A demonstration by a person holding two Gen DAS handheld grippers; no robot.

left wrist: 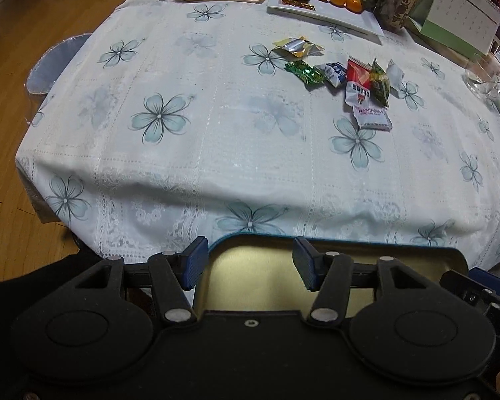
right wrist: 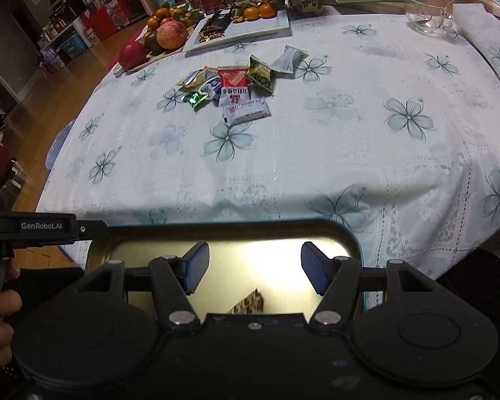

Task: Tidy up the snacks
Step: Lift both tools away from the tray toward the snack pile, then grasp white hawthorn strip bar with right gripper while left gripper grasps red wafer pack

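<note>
- Both grippers, the left gripper (left wrist: 246,263) and the right gripper (right wrist: 255,266), are spread wide and pinch nothing, hovering above the gold tin (right wrist: 156,250).
- Snack packets (right wrist: 231,91) lie heaped far off on the flowered tablecloth (right wrist: 316,153).
- Grab one packet by its edge, then drop it inside the tin.

Round table (right wrist: 316,153) with flowered white cloth. On it: snack packets (right wrist: 236,88), white tray (right wrist: 250,31), fruit tray (right wrist: 150,56), glass bowl (right wrist: 426,20), calendar (left wrist: 456,20).
</note>
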